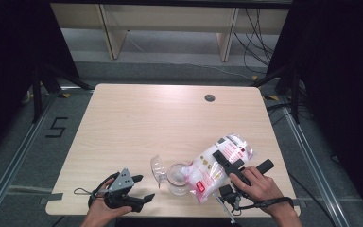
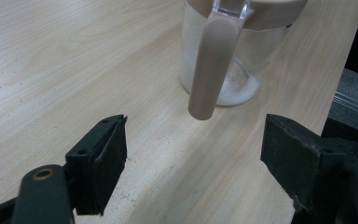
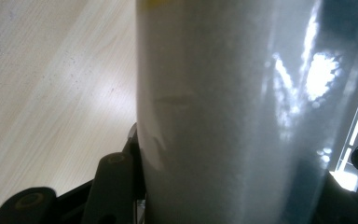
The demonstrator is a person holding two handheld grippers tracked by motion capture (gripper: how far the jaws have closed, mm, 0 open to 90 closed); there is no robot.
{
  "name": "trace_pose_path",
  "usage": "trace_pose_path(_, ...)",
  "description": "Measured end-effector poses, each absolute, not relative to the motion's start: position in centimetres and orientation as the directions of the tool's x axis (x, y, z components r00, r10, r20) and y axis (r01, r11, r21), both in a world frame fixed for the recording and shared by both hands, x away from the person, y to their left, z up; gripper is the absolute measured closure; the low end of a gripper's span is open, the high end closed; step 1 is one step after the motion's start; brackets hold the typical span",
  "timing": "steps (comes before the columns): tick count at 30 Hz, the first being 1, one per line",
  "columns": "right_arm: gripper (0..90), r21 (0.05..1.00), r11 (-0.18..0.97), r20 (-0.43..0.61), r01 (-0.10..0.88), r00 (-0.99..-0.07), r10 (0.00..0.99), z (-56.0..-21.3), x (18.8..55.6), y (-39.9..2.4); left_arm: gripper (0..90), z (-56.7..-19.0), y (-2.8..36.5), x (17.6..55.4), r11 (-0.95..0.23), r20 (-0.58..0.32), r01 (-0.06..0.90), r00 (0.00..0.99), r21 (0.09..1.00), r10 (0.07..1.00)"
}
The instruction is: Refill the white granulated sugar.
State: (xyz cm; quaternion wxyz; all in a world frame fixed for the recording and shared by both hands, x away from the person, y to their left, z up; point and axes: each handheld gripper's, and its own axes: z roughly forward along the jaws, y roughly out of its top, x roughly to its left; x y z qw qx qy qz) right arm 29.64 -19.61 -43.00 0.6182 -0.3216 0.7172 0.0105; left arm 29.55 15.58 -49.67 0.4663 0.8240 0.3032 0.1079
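A clear plastic bag of white powder (image 1: 215, 165) with red print lies tilted, its lower end over the mouth of a clear jar (image 1: 176, 182) near the table's front edge. My right gripper (image 1: 223, 166) is shut on the bag; in the right gripper view the bag (image 3: 223, 107) is pressed between the jaws. The jar (image 2: 228, 51) has a beige rim and a beige clasp (image 2: 211, 70) hanging down its side, with a thin layer of white powder (image 2: 240, 88) at the bottom. Its clear lid (image 1: 158, 169) hangs open to the left. My left gripper (image 1: 144, 187) rests open, left of the jar, jaws empty (image 2: 196, 144).
The wooden table (image 1: 170, 118) has a round cable hole (image 1: 210, 98) at the back right. The jar and bag sit close to the front edge. Dark frames and cables stand beyond the table on the right.
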Motion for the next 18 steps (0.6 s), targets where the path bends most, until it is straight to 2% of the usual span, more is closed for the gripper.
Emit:
trace_pose_path(9,55.7,-0.381,0.794,-0.892,-0.473,-0.039,-0.451,-42.99,29.63,-19.61,22.1,-49.73,15.48,29.52,-0.366,-0.112,0.399,0.79,0.841,0.603)
trace_pose_path(10,55.8,-0.343,0.818,-0.907,-0.461,-0.063,-0.416,-43.26,29.51,-19.7,22.1,-49.73,15.48,29.52,-0.366,-0.111,0.398,0.79,0.841,0.603)
trace_pose_path(18,56.0,-0.346,0.817,-0.907,-0.462,-0.059,-0.418,-43.18,29.48,-19.7,22.1,-49.72,15.5,29.54,-0.368,-0.11,0.397,0.791,0.84,0.602)
